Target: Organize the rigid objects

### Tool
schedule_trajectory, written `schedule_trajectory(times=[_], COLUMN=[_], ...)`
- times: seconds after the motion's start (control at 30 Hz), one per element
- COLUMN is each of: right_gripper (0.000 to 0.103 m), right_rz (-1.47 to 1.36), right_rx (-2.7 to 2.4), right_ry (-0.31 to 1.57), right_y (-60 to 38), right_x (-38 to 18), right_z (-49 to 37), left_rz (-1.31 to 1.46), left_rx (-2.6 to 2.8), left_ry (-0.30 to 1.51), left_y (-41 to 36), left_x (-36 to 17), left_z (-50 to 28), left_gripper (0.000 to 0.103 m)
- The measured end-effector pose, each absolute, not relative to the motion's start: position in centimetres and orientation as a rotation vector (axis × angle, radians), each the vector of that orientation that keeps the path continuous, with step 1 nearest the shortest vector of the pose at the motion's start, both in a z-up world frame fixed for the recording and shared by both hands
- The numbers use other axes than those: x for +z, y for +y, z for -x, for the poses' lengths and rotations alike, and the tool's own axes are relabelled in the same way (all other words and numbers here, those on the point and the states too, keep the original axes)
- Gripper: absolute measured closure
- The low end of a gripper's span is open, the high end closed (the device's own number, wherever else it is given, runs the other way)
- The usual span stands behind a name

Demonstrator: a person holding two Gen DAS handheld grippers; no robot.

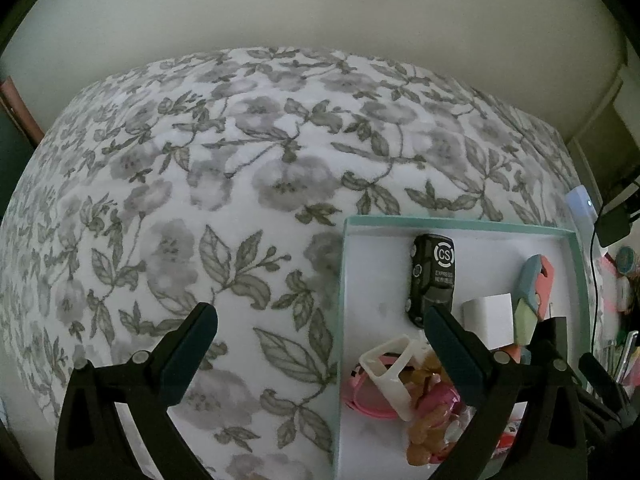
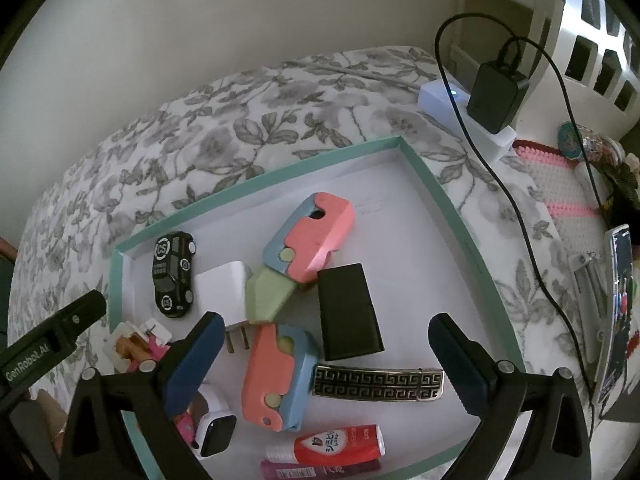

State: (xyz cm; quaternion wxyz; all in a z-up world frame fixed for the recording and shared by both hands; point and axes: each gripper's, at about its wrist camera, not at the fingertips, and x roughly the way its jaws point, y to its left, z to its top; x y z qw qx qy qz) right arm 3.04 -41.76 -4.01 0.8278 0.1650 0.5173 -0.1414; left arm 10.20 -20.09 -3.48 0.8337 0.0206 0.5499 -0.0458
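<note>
Below right gripper (image 2: pixel 326 330), black box (image 2: pixel 349 311), jaws wide.

Black gripper (image 2: pixel 326 344) frames, dark-blue pads, silver screws, "GenRobot.AI" marking.

Glossy plastic toy car (image 2: pixel 174 275), cloth bedspread (image 1: pixel 240 160)
</note>
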Motion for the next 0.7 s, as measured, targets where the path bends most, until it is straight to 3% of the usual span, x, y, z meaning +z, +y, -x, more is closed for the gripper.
schedule_trajectory(times=[0.7], right_gripper=[0.000], right_rz=[-0.347], right_rx=[-0.258], right_ry=[1.070], right_y=[-39.1], right_x=[-2.1], right_z=[-2.1], left_rz=[-0.098], left_rx=[-0.151], left_ry=[1.126], left_y=[-18.7], left_x=[-1.6], left_z=[-7.9], left_gripper=[0.000])
